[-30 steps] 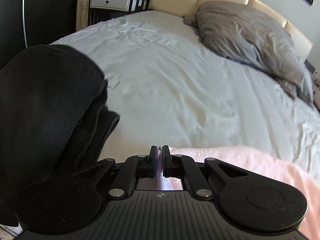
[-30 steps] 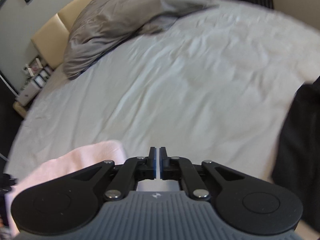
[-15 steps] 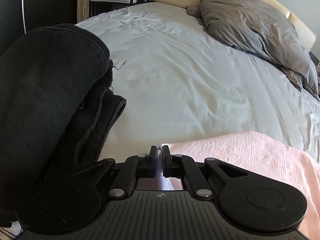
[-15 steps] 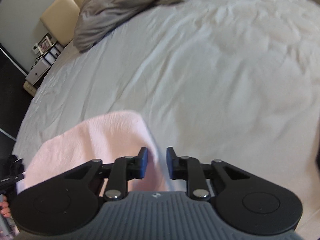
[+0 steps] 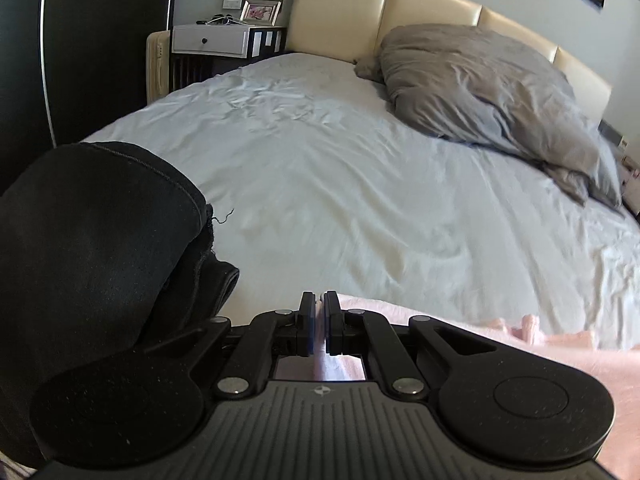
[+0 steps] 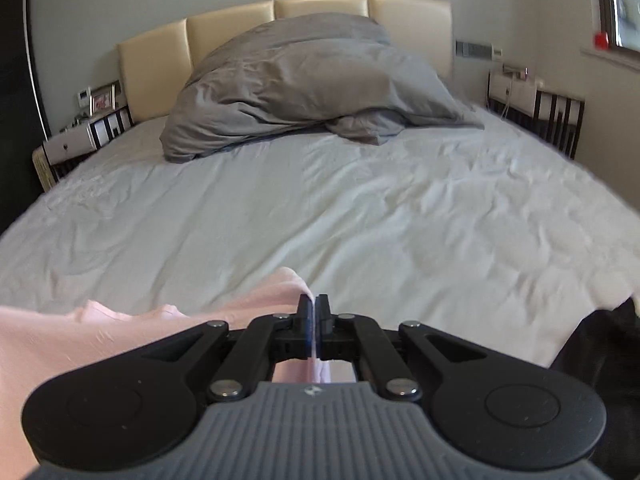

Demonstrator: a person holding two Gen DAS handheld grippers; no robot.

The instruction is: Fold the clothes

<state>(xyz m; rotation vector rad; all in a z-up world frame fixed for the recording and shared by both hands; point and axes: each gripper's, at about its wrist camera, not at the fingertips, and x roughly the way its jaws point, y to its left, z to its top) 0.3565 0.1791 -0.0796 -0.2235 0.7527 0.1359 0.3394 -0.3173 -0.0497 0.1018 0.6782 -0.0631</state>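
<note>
Both grippers, L (image 5: 319, 322) and R (image 6: 313, 326), clamped on edge of pale pink textured cloth garment (image 6: 100, 340), held up over white-sheeted bed (image 5: 340, 200). Mid-fold prob; next needs edges kept level. Black garment pile (image 5: 92, 240) just beside.

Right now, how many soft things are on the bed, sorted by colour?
Pink: 1, the pink cloth held by both grippers (left gripper, right gripper)
Black: 1, the black clothes in a pile
Grey: 1, the grey duvet by the headboard
Total: 3
</note>
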